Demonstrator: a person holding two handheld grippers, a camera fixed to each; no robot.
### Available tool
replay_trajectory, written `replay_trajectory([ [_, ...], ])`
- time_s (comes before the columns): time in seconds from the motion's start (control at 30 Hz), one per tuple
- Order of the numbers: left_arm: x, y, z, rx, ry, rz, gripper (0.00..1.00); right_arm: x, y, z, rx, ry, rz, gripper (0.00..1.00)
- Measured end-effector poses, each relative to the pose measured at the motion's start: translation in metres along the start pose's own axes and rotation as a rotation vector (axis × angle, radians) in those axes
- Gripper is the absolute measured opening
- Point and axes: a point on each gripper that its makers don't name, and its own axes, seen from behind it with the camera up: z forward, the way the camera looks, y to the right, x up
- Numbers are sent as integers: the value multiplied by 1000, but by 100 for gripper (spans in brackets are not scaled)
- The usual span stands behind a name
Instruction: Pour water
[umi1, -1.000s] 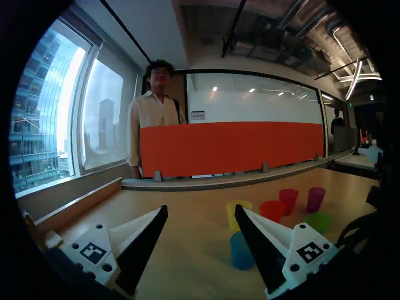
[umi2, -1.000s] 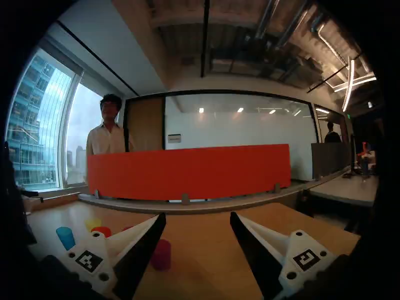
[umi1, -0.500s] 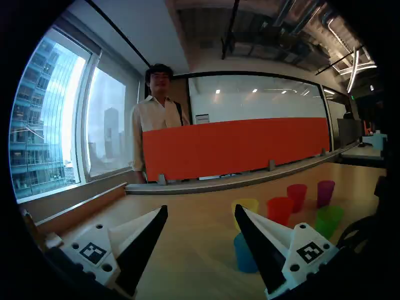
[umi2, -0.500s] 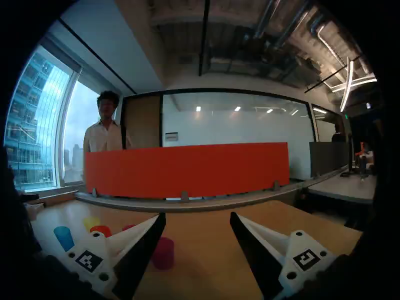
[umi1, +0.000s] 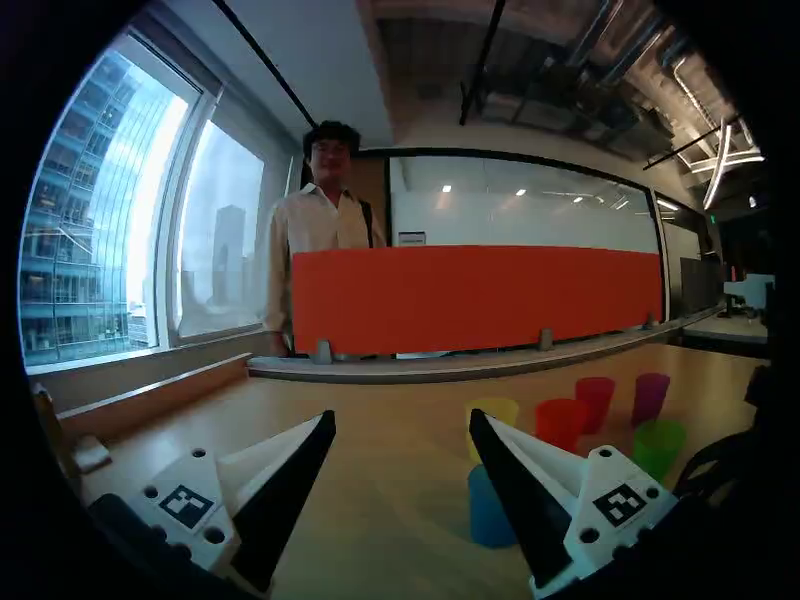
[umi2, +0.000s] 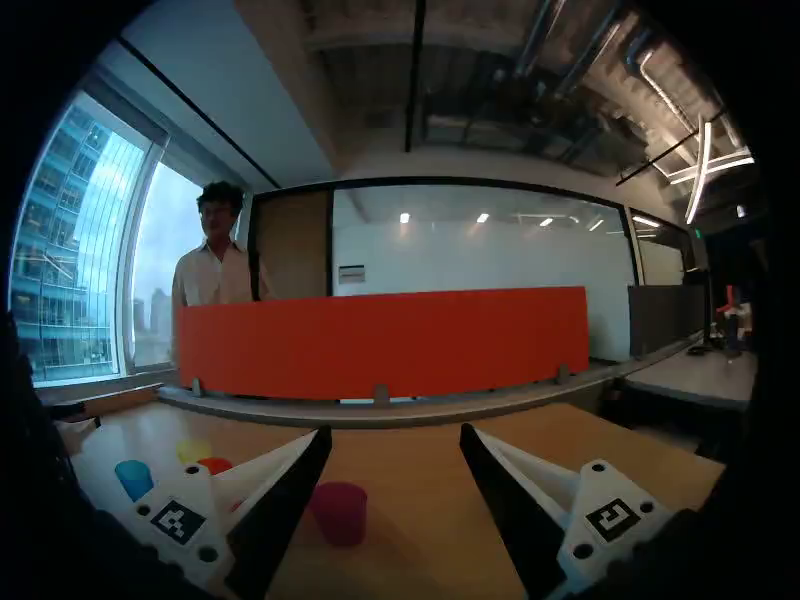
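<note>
Left gripper hovers wide open, holding nothing, above the desk; coloured cups cluster at lower right. Right gripper gapes empty too, a pink cup standing low, left of centre.

On one worktop we count a yellow cup, an orange cup, a red cup, a purple cup, a green cup and a blue cup: six in all. We also count one person and one orange divider.
</note>
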Motion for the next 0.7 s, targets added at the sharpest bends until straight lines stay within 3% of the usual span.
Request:
replay_trajectory([
  [0.37,-12,6,-4,-19,-5,-17,100,3,9,-1,-14,2,4,99],
  [0.7,-21,2,-3,-18,-27,-23,100,5,13,-5,-16,8,11,99],
])
